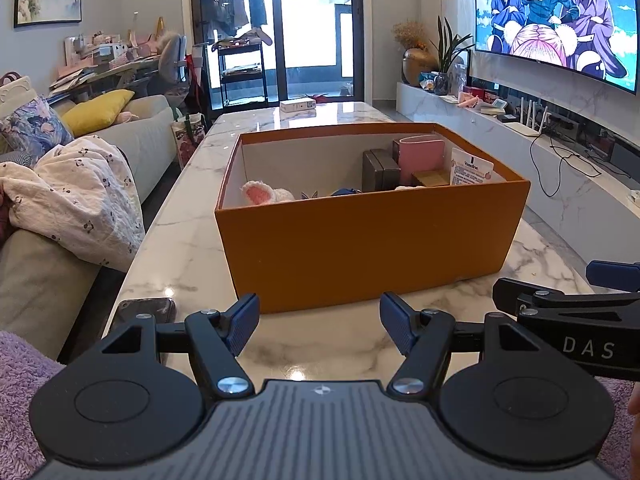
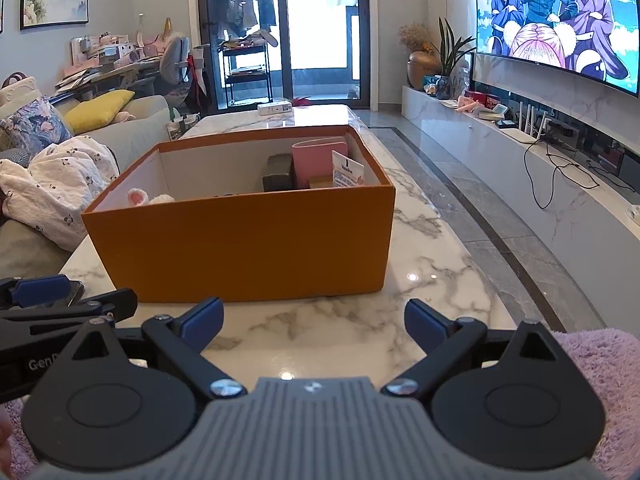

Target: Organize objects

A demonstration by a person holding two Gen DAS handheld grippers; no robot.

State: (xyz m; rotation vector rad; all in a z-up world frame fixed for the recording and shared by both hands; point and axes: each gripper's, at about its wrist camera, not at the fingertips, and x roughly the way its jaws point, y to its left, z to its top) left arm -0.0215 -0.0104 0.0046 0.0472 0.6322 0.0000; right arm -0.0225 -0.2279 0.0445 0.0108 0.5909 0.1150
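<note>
Both sets of jaws spread wide, holding nothing, low over the near edge of the marble surface (image 1: 192,248). Left gripper (image 1: 318,326) with blue pads apart, bare marble between them. Right gripper (image 2: 314,322) likewise gaping, just beside the left one: its black arm and a blue pad visible at the right edge of the left wrist view, and the left gripper's arm at the left edge of the right wrist view.

Straight ahead of both jaws, an open orange box (image 1: 368,240) resting on the surface, near wall close to the fingertips but apart from them. Inside, toward the far right corner: a pink case (image 1: 424,160) standing upright, a dark grey box (image 1: 380,174) just left of it and touching, a white printed card (image 1: 470,172) leaning at the right, a small wooden block (image 1: 432,179) in front of the pink case. Toward the near left of the interior, a white knitted piece with a pink ear (image 1: 260,194); something blue (image 1: 346,192) peeking above the near wall, too hidden to identify.

Left of the left jaws, a dark phone (image 1: 144,312) lying flat on the surface. Far beyond the box, a small white carton (image 1: 298,106) at the surface's far end. Sofa (image 1: 148,140) with a rumpled blanket (image 1: 80,196) to the left, television (image 1: 560,20) to the right.
</note>
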